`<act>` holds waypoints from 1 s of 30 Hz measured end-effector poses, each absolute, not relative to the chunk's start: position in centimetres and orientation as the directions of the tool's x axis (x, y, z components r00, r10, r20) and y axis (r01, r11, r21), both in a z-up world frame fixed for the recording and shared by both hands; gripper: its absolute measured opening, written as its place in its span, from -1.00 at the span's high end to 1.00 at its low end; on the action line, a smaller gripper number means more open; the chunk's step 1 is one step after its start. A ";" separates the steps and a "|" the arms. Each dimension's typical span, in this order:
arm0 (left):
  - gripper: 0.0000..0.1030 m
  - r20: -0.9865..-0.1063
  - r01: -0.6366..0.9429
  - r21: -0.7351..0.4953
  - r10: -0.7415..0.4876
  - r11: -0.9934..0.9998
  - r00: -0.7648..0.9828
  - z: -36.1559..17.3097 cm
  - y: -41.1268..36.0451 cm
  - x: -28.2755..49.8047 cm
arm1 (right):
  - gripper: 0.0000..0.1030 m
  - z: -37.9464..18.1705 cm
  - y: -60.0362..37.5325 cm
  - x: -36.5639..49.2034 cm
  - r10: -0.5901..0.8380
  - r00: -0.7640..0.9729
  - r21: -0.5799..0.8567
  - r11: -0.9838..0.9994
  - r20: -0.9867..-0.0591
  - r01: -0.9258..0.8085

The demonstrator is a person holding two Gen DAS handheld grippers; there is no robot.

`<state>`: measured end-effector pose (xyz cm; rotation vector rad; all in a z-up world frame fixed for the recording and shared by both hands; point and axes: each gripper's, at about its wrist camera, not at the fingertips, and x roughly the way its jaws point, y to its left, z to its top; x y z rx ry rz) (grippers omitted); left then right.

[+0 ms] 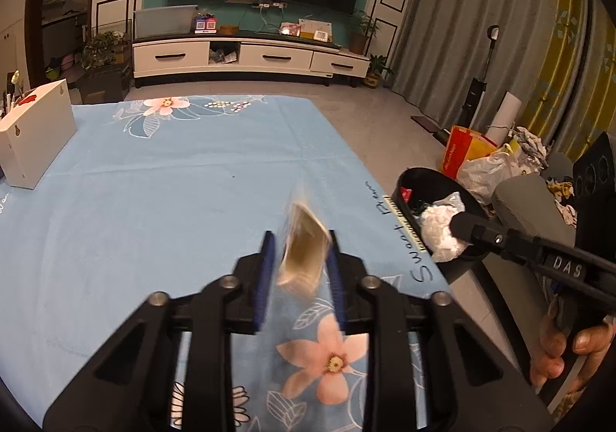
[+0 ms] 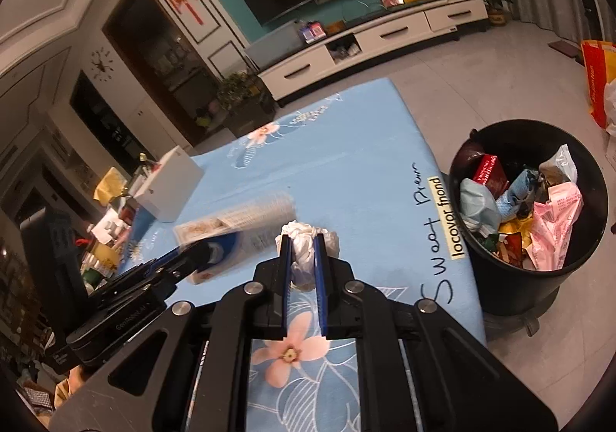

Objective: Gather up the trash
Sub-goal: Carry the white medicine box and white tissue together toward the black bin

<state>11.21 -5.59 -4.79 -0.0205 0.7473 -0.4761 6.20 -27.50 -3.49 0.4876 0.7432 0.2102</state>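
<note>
My left gripper (image 1: 302, 258) has a flat snack packet (image 1: 302, 251) between its blue pads (image 1: 266, 270), jaws drawn in against its two edges, so it is clamped. The packet stands on edge and sticks out forward past the fingertips, blurred in my left wrist view. From my right camera the same packet (image 2: 235, 226) shows off to my left, a pale printed wrapper with a blue patch near the fingertips that hold it (image 2: 200, 253).

My right gripper (image 2: 304, 258) is pinched tight on a crumpled white paper wad (image 2: 308, 243); the wad bulges out ahead of and to the right of the pads. In the left view that wad (image 1: 442, 233) sits at the tip of my right gripper (image 1: 460, 226), in front of the black trash bin (image 1: 427, 178).

Below both grippers lies the light-blue floral cloth (image 1: 173, 193) over the table. The bin (image 2: 496, 278) stands on the floor just off the cloth's right edge, ahead and to the right of my right fingertips, with the wad near it. It already holds wrappers: a pink bag (image 2: 554, 224), a red packet (image 2: 489, 174), pale blue paper (image 2: 475, 205).

Far to the left on the cloth stands a white box (image 1: 36, 139). Beyond the table, a TV cabinet (image 1: 250, 54) runs along the wall.
</note>
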 end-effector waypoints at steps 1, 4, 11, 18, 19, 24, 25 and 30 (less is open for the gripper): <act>0.54 -0.648 0.404 -0.194 -0.426 0.894 0.631 -5.0 -5.5 11.4 | 0.77 -3.5 -27.5 6.5 0.341 0.720 0.485 0.874 -0.605 -0.006; 0.59 -0.655 0.394 -0.206 -0.425 0.896 0.625 -5.9 -5.4 12.1 | 0.77 -3.7 -27.4 7.0 0.336 0.710 0.476 0.880 -0.619 -0.001; 0.60 -0.694 0.388 -0.244 -0.439 0.889 0.571 -8.2 -4.4 13.4 | 0.77 -5.0 -26.9 7.4 0.338 0.692 0.487 0.873 -0.638 0.023; 0.53 -0.725 0.412 -0.259 -0.458 0.874 0.514 -10.1 -4.3 13.6 | 0.77 -5.8 -27.1 7.3 0.350 0.685 0.504 0.863 -0.638 0.029; 0.44 -0.732 0.408 -0.254 -0.450 0.877 0.512 -10.4 -4.3 13.6 | 0.77 -5.9 -27.2 7.3 0.351 0.685 0.506 0.862 -0.639 0.030; -0.06 -0.755 0.389 -0.251 -0.431 0.886 0.494 -12.0 -4.1 14.4 | 0.77 -6.2 -27.3 7.1 0.364 0.685 0.520 0.854 -0.631 0.026; -0.13 -0.759 0.389 -0.248 -0.428 0.887 0.491 -12.2 -4.1 14.5 | 0.77 -6.2 -27.4 7.1 0.366 0.685 0.522 0.853 -0.630 0.025; -0.15 -0.797 0.398 -0.198 -0.383 0.896 0.467 -13.9 -5.3 15.6 | 0.77 -6.5 -27.6 7.1 0.369 0.685 0.529 0.848 -0.628 0.028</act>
